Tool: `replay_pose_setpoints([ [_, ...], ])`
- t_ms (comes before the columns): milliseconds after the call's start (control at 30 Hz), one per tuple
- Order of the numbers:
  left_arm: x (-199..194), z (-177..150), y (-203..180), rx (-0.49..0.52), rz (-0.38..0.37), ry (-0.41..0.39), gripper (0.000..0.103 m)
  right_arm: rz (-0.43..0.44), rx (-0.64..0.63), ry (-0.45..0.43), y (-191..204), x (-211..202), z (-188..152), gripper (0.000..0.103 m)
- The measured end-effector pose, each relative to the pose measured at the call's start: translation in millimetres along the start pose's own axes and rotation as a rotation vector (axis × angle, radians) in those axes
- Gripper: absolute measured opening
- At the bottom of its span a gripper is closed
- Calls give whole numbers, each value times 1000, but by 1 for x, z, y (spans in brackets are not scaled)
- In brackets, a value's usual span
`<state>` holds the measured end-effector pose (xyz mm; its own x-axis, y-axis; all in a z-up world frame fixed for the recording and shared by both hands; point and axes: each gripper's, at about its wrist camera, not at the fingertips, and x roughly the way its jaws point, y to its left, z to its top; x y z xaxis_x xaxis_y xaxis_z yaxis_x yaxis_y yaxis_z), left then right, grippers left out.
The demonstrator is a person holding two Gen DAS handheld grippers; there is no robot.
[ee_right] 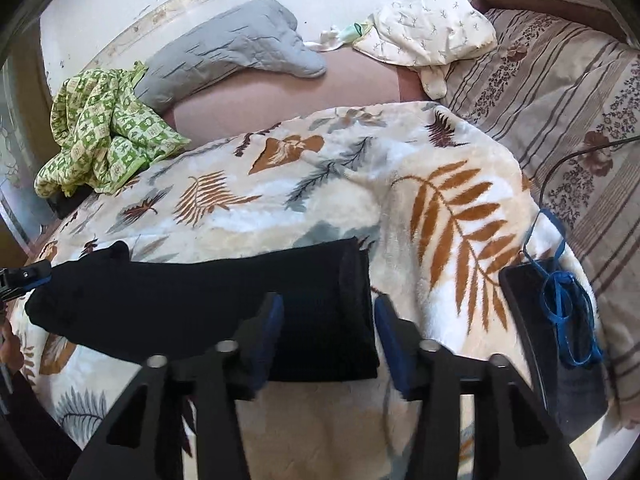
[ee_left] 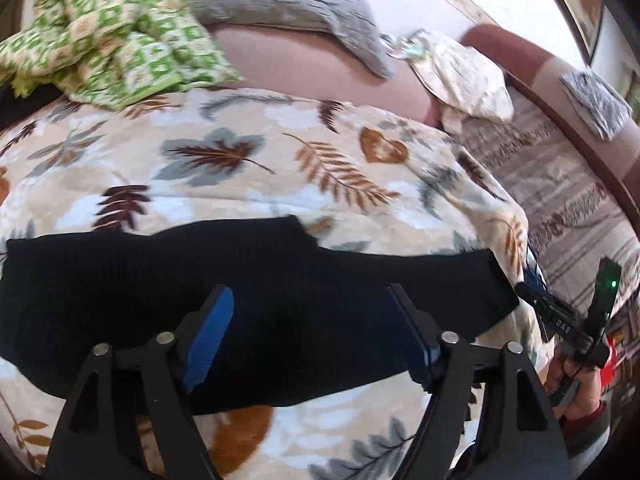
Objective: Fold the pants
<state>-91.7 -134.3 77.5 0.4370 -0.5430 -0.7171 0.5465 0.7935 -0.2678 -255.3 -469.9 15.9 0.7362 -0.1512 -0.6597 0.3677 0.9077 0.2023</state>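
Note:
Black ribbed pants (ee_left: 240,280) lie folded in a long strip across a leaf-print blanket (ee_left: 224,160). My left gripper (ee_left: 310,300) is open just above the pants, its blue pads on either side of the cloth's middle. In the right wrist view the pants (ee_right: 180,304) run from the left edge to a squared end. My right gripper (ee_right: 328,312) is open over that right end. The left gripper's tip (ee_right: 28,276) shows at the pants' left end. The right gripper (ee_left: 576,320) shows at the right edge of the left wrist view.
A green checked cloth (ee_right: 104,132), a grey quilted pillow (ee_right: 224,52) and a cream cloth (ee_right: 428,28) lie at the back of the bed. A dark tablet with a blue cord (ee_right: 560,320) sits at the blanket's right edge, by a striped sheet (ee_right: 560,100).

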Motion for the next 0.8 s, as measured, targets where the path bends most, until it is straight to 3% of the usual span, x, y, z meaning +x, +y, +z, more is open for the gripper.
replay_pose_setpoints([
  [200, 23, -7, -38, 50, -53, 66, 78, -11, 46, 24, -10, -10, -4, 57],
  [300, 34, -4, -59, 83, -85, 84, 78, -24, 79, 2, -13, -25, -4, 67],
  [400, 42, 2, -78, 100, -109, 92, 78, -10, 102, -25, -9, -41, -6, 69],
  [500, 43, 8, -97, 120, -104, 59, 78, -2, 115, -45, -9, -48, -10, 76],
  [600, 42, 11, -110, 136, -106, 45, 78, 35, 124, -10, -13, -39, -15, 76],
  [800, 55, 5, -131, 175, -81, 84, 82, 87, 149, -6, -21, -32, -5, 76],
])
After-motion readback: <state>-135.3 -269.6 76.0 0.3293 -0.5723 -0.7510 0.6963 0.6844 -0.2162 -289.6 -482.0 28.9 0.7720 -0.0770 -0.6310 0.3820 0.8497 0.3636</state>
